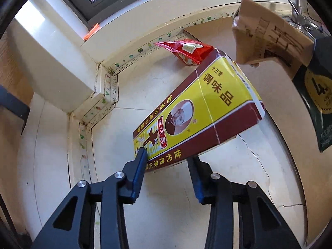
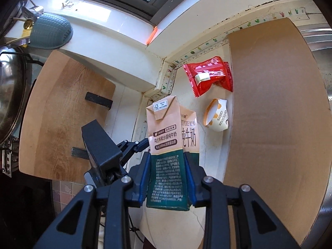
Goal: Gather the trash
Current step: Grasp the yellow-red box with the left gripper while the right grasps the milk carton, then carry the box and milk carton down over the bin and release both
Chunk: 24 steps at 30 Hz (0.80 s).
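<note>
Left wrist view: left gripper point(image 1: 166, 157) clamps the near end of a yellow-and-maroon cardboard seasoning box point(image 1: 197, 112), long axis running far-right above the counter; right gripper point(image 2: 167, 161) grips a tan-and-green milk carton point(image 2: 172, 145).

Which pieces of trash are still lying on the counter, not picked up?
The red snack wrapper and the squashed paper cup lie untouched near the wall. The milk carton and yellow seasoning box are each clamped between fingers.
</note>
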### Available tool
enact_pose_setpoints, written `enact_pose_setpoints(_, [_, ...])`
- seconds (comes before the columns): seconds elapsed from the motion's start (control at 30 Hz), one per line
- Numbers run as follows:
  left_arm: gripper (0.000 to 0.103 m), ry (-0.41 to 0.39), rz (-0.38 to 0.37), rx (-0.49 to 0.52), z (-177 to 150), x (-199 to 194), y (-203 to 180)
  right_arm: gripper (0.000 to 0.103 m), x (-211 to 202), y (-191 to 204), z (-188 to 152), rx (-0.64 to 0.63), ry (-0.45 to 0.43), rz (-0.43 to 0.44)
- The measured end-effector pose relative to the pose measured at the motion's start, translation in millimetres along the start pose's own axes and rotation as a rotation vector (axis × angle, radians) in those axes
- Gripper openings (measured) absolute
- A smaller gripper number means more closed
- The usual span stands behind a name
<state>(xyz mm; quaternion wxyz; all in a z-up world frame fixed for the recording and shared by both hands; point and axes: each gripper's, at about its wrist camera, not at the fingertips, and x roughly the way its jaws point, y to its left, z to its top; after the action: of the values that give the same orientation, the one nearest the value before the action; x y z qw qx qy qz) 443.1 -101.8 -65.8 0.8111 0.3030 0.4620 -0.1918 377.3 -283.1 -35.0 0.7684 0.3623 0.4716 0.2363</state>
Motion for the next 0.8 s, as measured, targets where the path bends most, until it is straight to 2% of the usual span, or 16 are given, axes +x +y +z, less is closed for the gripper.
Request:
enact_pose_setpoints(0.07, [0.028, 0.0, -0.003, -0.01, -12, -13, -6, 0.031, -12, 9, -11, -0.01, -0.009, 0.009])
enact_pose_setpoints(0.17, [0.022, 0.004, -0.036, -0.069, -31, -29, -10, 0.031, -31, 22, -32, -0.034, -0.018, 0.007])
enact_pose_setpoints(0.33, [0.021, -0.005, -0.098, -0.161, -65, -53, -20, 0.031, -56, 40, -73, -0.079, -0.013, -0.022])
enact_pose_setpoints(0.5, [0.021, -0.034, -0.153, -0.209, -103, -98, -37, 0.031, -77, 58, -119, -0.134, 0.007, -0.037])
enact_pose_setpoints(0.67, [0.021, -0.099, -0.194, -0.201, -145, -168, -68, 0.031, -93, 72, -166, -0.167, 0.025, -0.024])
enact_pose_setpoints(0.8, [0.021, -0.106, -0.228, -0.182, -185, -210, -98, 0.031, -102, 78, -204, -0.185, 0.053, -0.015])
